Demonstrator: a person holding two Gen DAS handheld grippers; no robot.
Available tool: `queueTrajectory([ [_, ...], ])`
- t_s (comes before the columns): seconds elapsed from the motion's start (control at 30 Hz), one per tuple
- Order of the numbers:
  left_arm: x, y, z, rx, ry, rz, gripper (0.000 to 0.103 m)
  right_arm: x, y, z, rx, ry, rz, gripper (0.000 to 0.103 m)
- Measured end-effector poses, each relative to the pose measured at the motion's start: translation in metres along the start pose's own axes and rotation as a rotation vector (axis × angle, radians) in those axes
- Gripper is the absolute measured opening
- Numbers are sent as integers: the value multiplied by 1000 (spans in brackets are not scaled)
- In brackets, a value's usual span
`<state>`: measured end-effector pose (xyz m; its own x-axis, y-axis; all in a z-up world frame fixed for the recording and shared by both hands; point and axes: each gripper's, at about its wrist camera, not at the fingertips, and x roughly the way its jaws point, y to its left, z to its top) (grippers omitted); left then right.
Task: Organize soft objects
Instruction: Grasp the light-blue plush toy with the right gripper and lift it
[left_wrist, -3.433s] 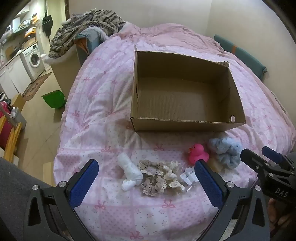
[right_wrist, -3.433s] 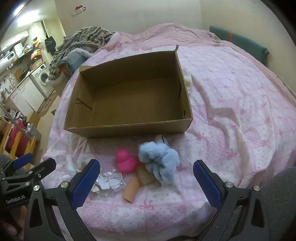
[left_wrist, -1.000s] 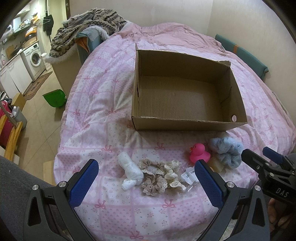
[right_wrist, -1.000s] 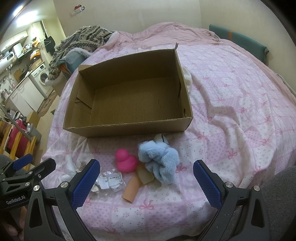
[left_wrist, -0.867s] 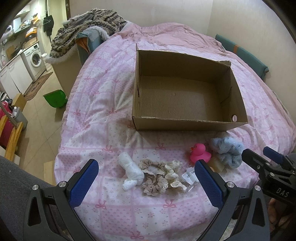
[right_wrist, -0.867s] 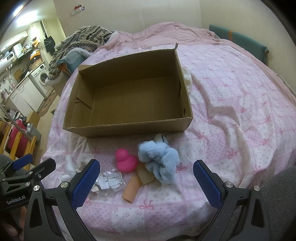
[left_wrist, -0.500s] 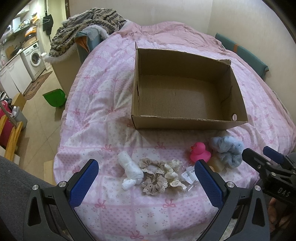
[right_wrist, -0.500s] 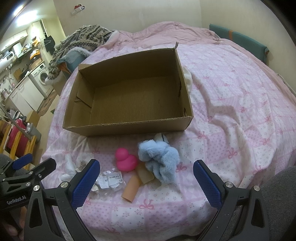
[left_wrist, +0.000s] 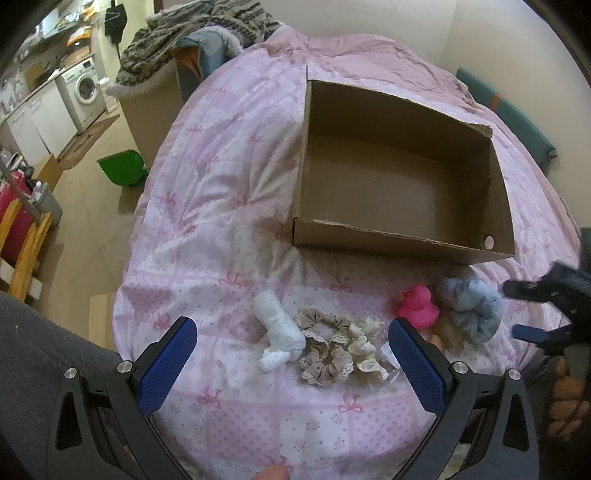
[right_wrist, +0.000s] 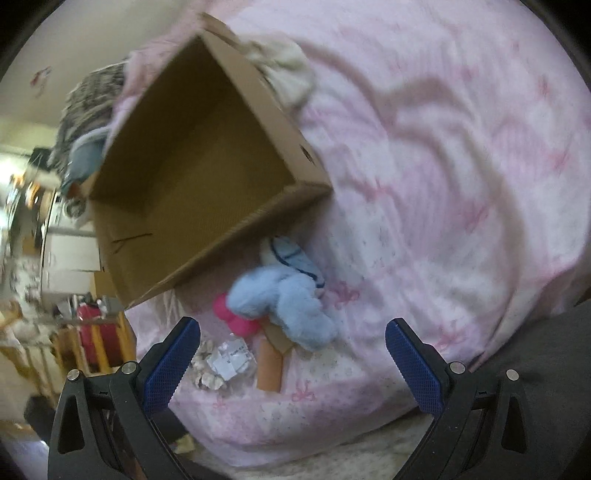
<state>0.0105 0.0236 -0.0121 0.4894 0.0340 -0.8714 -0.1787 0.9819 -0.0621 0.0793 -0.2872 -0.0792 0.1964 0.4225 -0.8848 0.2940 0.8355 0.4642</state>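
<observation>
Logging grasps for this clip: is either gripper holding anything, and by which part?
Nothing is held: left gripper and right gripper are both open and empty.

Soft, even indoor light; strong fisheye curvature with dark corners. Left view sharp; right view tilted and motion-blurred throughout.

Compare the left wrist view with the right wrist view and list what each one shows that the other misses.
Left wrist only: the white rolled cloth, the beige scrunchie and the green bin.

Right wrist only: the tan tube and a light-blue striped item by the box.

Both: the cardboard box, pink duck and blue fluffy toy.
</observation>
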Motion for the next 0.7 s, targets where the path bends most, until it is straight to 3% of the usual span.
queueTrajectory([
  [0.07, 1, 3, 1, -9, 6, 5, 103, 14, 4, 1, 6, 31, -14, 90],
  [0.4, 7, 6, 0, -22, 41, 4, 103, 57, 29, 8, -2, 63, -67, 88],
  [0.43, 6, 5, 0, -20, 40, 4, 103, 61, 30, 9, -4, 69, -64, 83],
  [0.5, 7, 4, 0, -15, 41, 4, 103, 69, 29, 10, -11, 89, -74, 52],
  [0.53, 7, 4, 0, -14, 42, 4, 103, 72, 29, 12, -9, 95, -72, 50],
  [0.6, 7, 4, -1, -16, 41, 6, 103, 73, 31, 11, -34, 108, -50, 31],
  [0.7, 8, 6, 0, -26, 41, 7, 103, 64, 38, 5, -97, 114, -14, 23],
])
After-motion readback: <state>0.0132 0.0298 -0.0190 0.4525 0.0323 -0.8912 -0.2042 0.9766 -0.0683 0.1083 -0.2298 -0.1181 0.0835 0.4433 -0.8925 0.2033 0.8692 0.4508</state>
